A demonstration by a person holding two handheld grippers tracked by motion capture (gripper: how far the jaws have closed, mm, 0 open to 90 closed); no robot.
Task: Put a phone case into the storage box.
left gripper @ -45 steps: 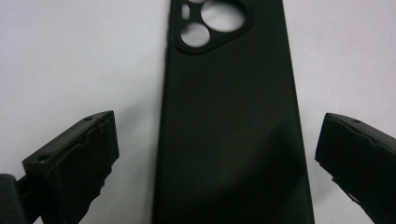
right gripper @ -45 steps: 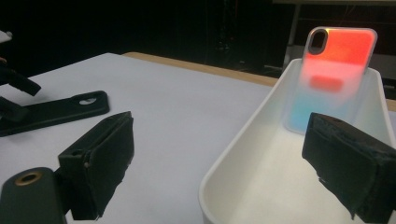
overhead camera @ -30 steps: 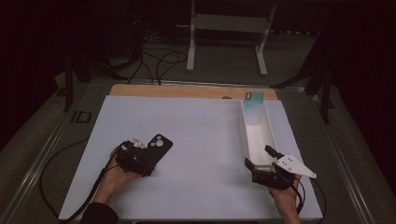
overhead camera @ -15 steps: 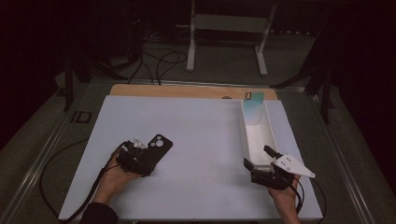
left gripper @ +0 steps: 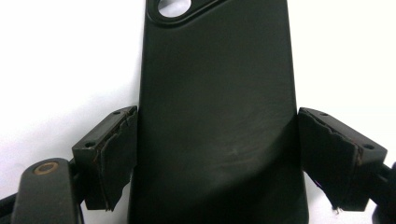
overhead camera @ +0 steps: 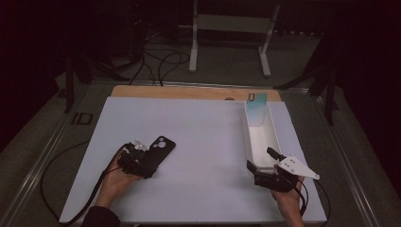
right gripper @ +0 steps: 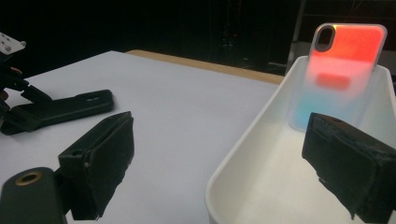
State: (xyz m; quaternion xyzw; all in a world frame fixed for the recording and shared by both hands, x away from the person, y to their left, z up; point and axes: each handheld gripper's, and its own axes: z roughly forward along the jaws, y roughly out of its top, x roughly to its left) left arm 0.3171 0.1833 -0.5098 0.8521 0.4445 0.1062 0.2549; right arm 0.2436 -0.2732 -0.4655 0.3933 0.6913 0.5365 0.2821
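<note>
I see the left gripper (left gripper: 217, 158) closing in on the black phone case (left gripper: 217, 107) — pads against its edges — well left of the white tray (overhead camera: 272, 142). Right gripper (right gripper: 224, 163): jaws apart, astride the tray's near wall.

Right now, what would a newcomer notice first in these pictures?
A black phone case lies flat on the white table, between the left gripper's jaws, which have just been closing. At the table's right, a colourful phone case leans inside a white tray.
</note>
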